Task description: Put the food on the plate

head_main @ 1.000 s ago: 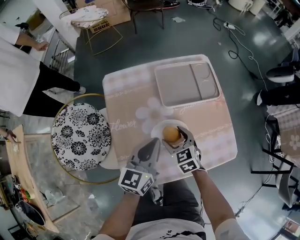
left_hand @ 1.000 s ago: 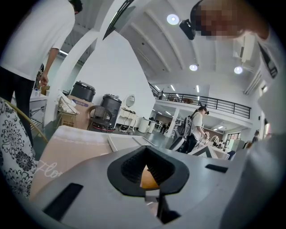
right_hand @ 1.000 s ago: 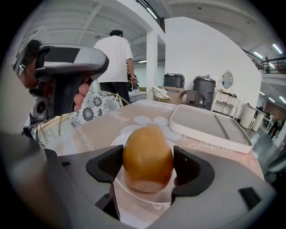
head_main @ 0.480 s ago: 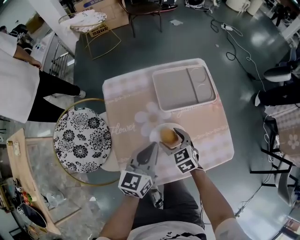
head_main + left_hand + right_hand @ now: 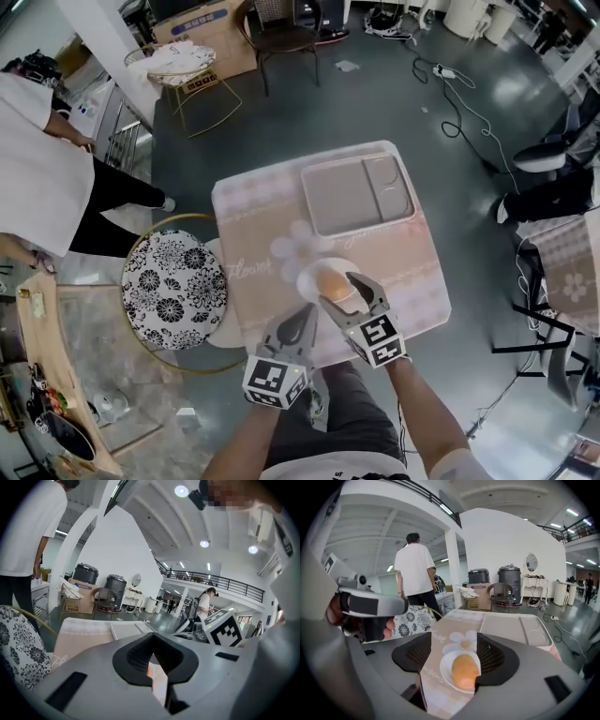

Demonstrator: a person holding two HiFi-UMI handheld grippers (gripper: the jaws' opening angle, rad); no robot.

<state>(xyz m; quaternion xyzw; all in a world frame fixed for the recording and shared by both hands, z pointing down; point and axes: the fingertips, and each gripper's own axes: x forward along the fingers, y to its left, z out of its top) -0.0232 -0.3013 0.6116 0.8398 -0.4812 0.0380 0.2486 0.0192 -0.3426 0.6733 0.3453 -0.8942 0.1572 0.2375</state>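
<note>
An orange-brown piece of food (image 5: 330, 279) (image 5: 465, 671) lies on a small white plate (image 5: 307, 281) (image 5: 445, 670) at the near side of the pink-clothed table (image 5: 253, 216). My right gripper (image 5: 349, 292) (image 5: 453, 657) is open just behind the plate. The food sits between its jaw tips, and the right jaw hides the food's edge. My left gripper (image 5: 305, 317) (image 5: 151, 660) is shut and holds nothing. It hangs over the table's near edge, left of the plate.
A grey divided tray (image 5: 356, 195) (image 5: 511, 627) (image 5: 129, 629) lies at the table's far side. A round stool with a floral cushion (image 5: 173, 291) stands close on the left. A person in white (image 5: 37, 178) stands further left. Cables (image 5: 459, 84) run over the floor behind.
The head camera has shifted, so the table sits a little higher and to the left. The right gripper's jaws look wider apart round the food. The left gripper has barely moved.
</note>
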